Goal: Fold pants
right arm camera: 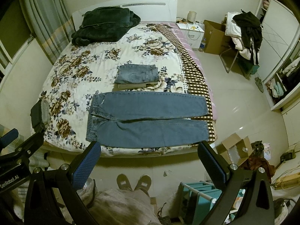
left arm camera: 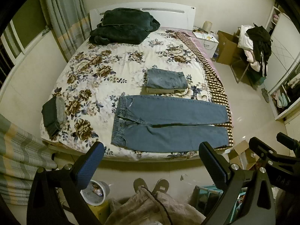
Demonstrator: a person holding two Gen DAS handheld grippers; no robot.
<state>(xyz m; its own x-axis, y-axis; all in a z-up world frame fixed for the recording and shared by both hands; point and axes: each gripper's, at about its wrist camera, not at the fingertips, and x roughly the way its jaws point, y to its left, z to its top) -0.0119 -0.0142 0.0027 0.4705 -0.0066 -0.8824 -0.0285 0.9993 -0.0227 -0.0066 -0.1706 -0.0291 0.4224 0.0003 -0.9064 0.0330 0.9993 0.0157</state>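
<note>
Blue jeans (left arm camera: 168, 125) lie flat across the near edge of the bed, waist to the left, both legs stretched right; they also show in the right wrist view (right arm camera: 148, 120). My left gripper (left arm camera: 151, 150) is open and empty, held high above the bed's near edge. My right gripper (right arm camera: 150, 149) is also open and empty, at the same height beside it. Neither touches the jeans. A stack of folded pants (left arm camera: 166, 81) sits just behind the jeans, also in the right wrist view (right arm camera: 137, 76).
The floral bedspread (left arm camera: 105, 69) covers the bed. A dark blanket (left arm camera: 121, 26) lies by the headboard. Dark folded clothes (left arm camera: 53, 114) sit at the left edge. A cardboard box (right arm camera: 236, 147), a teal rack (right arm camera: 200, 193) and a chair with clothes (right arm camera: 243, 35) stand on the floor at right.
</note>
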